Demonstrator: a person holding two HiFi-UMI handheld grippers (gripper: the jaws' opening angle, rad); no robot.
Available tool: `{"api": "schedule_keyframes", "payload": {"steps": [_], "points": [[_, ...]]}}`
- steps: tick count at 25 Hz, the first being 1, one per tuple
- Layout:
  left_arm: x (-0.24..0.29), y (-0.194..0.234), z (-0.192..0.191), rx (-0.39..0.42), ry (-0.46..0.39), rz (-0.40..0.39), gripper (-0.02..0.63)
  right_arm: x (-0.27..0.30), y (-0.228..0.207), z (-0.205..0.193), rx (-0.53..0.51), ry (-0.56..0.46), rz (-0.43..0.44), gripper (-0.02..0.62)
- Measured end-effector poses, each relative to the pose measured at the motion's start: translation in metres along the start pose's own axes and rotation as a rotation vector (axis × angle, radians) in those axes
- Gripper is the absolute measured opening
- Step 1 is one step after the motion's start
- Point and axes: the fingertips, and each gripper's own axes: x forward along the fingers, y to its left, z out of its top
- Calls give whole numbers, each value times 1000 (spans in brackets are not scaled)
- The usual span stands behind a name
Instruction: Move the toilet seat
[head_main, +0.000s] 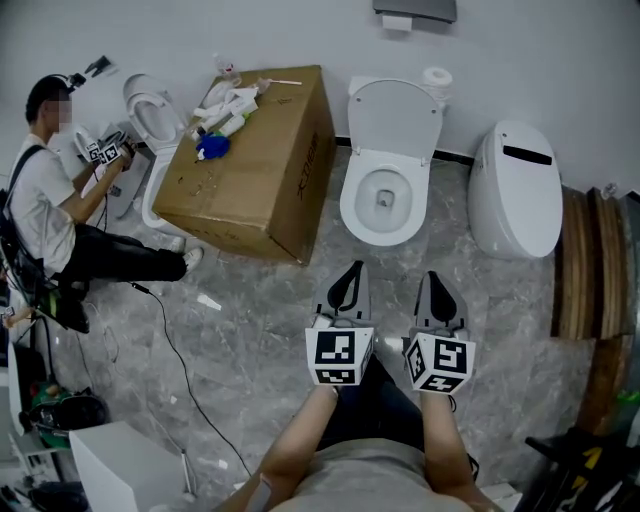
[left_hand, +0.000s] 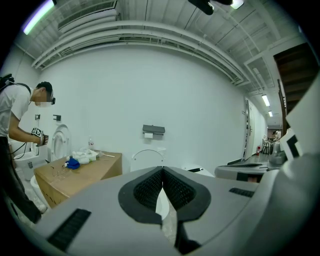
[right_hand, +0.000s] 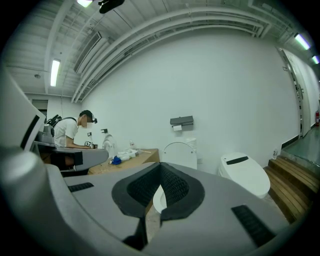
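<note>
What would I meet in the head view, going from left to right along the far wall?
Seated person → cardboard box → open toilet → closed toilet → wooden steps.

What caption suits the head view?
Shut and empty, the left gripper and right gripper face the open toilet between a cardboard box and a closed toilet.

Bright, even light from ceiling tubes (right_hand: 55, 73); gripper views bend and darken at the edges, perhaps slightly soft.
</note>
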Motion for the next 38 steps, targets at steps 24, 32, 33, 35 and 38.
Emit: {"api": "schedule_keyframes", "payload": {"steps": [24, 32, 33, 35, 38], "points": [[137, 65, 14, -27, 51, -33, 15, 137, -20, 20, -13, 47, -57, 15], [179, 94, 13, -49, 79, -35, 15, 190, -16, 22, 1, 77, -61, 15], [183, 97, 13, -52, 84, -38, 15, 196, -15, 22, 1, 82, -62, 15], [193, 104, 12, -56, 94, -44, 15, 208, -13, 21, -1, 91, -64, 15], [206, 114, 8, -60, 110, -51, 15, 225, -11, 19, 3, 101, -69, 15]]}}
